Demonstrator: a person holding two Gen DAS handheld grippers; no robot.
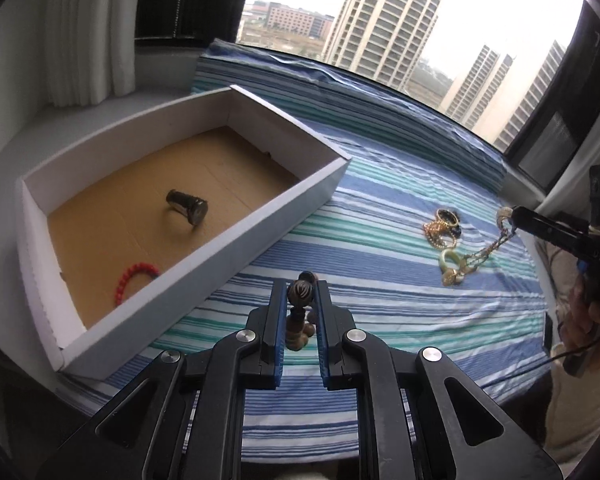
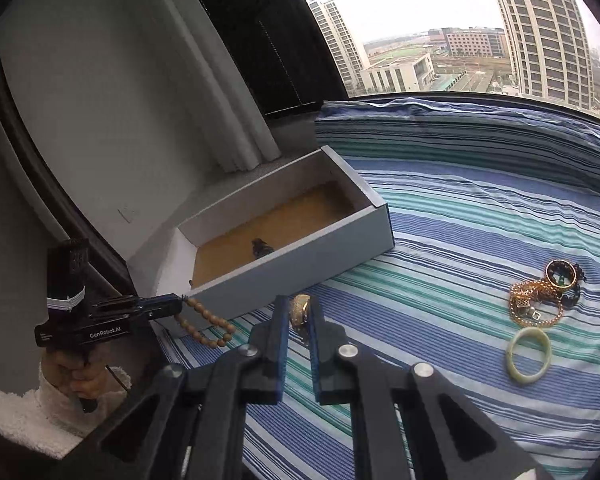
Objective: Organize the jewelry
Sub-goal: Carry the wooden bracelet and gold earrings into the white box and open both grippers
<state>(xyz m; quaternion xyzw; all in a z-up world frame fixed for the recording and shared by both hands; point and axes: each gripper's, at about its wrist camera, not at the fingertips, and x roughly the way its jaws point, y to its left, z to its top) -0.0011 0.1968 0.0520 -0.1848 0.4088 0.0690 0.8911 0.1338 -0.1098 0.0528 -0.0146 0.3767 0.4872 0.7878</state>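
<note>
Both tools (image 1: 299, 308) (image 2: 300, 322) clamped, angled downward

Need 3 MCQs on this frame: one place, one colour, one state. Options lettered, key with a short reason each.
1. Where is the red bead bracelet?
A. inside the box
B. on the striped cloth
C. in a claw

2. What colour is the loose ring lying alone on the cloth?
A. black
B. pale green
C. red

3. What is the left claw doing?
A. open and empty
B. shut on a brown bead string
C. resting in the box

Key: 1 A, it lies on the box floor. 2 B, pale green in the right view. 3 B, beads pinched, string hanging.
</note>
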